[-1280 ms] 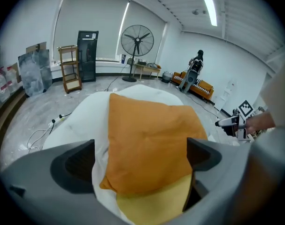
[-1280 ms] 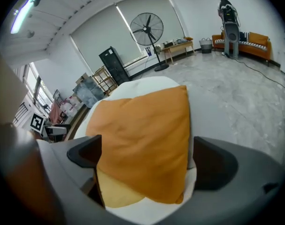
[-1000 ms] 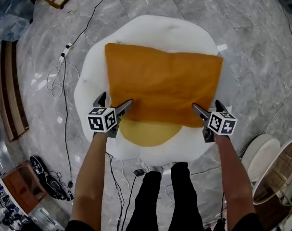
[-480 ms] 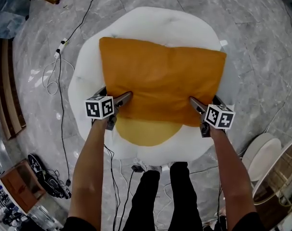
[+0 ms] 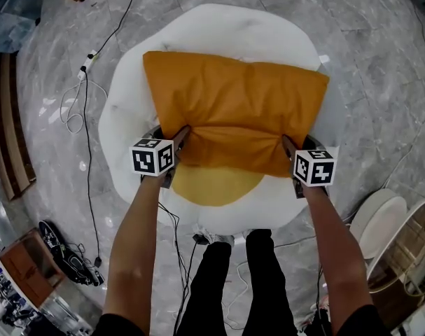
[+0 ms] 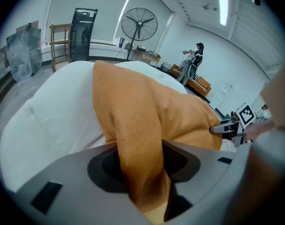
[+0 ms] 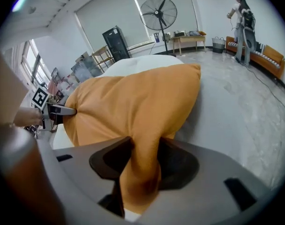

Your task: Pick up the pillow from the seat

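An orange pillow (image 5: 233, 110) lies across a round white seat (image 5: 128, 117) with a yellow centre patch (image 5: 212, 185). My left gripper (image 5: 178, 140) is at the pillow's near left corner, its jaws closing and pinching a fold of the orange fabric (image 6: 140, 172). My right gripper (image 5: 290, 149) is at the near right corner, its jaws closing too, with a fold of the pillow (image 7: 140, 172) squeezed between them. The pillow's near edge is bunched between the two grippers. Each gripper view shows the other gripper at the far corner, the right gripper (image 6: 222, 128) and the left gripper (image 7: 62, 110).
The seat stands on a grey marble floor (image 5: 380, 61). Cables (image 5: 86, 117) trail on the floor at the left. A wooden bench edge (image 5: 16, 145) is at far left, round chairs (image 5: 398, 236) at lower right. A standing fan (image 7: 158, 15) and a person (image 7: 241, 13) are far off.
Both grippers have gone from open around the pillow's near corners to closed on the fabric. The near edge of the pillow has bunched and risen a little.
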